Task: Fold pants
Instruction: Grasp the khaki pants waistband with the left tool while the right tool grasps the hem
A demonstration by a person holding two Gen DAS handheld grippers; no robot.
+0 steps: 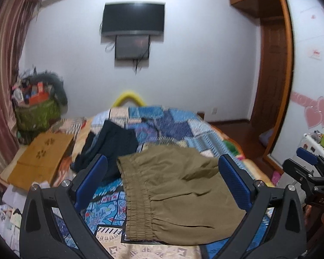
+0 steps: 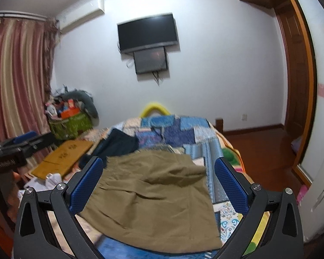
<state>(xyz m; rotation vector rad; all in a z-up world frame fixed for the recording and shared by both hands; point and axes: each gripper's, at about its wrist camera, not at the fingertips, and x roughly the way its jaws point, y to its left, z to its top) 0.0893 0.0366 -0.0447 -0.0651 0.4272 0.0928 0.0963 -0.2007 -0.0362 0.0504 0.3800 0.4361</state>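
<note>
On the bed: olive pants [image 1: 175,196] lay folded into a short, wide bundle on the patchwork quilt [image 1: 172,125], elastic waistband toward the left side in the left wrist view.
Pants surface: the cloth was creased, with a soft ridge running across the upper half in the right wrist view [image 2: 153,196]; the near hem hung toward the foot of the quilt.
Left gripper [image 1: 164,185]: its two blue-padded fingers [image 1: 90,183] stood spread wide, one to each side of the pants, holding nothing; whether it hung above the cloth or touched it could not be told.
Right gripper [image 2: 158,187]: spread wide as well, blue pads [image 2: 231,187] flanking the pants with no cloth between them pinched.
Each gripper in the other's view: the right one showed at the right edge of the left wrist view [image 1: 308,172], the left one at the left edge of the right wrist view [image 2: 17,149].
Beside the pants: a dark garment [image 1: 112,146] lay rumpled just beyond the waistband, farther up the bed.
Left of the bed: a flat brown cardboard sheet [image 1: 43,159] and a green basket [image 1: 38,114] heaped with clutter, near striped curtains [image 1: 2,64].
Far wall: a black television [image 1: 134,19] was mounted above a smaller dark panel [image 1: 132,47].
Right side: a wooden door frame [image 1: 276,64].
</note>
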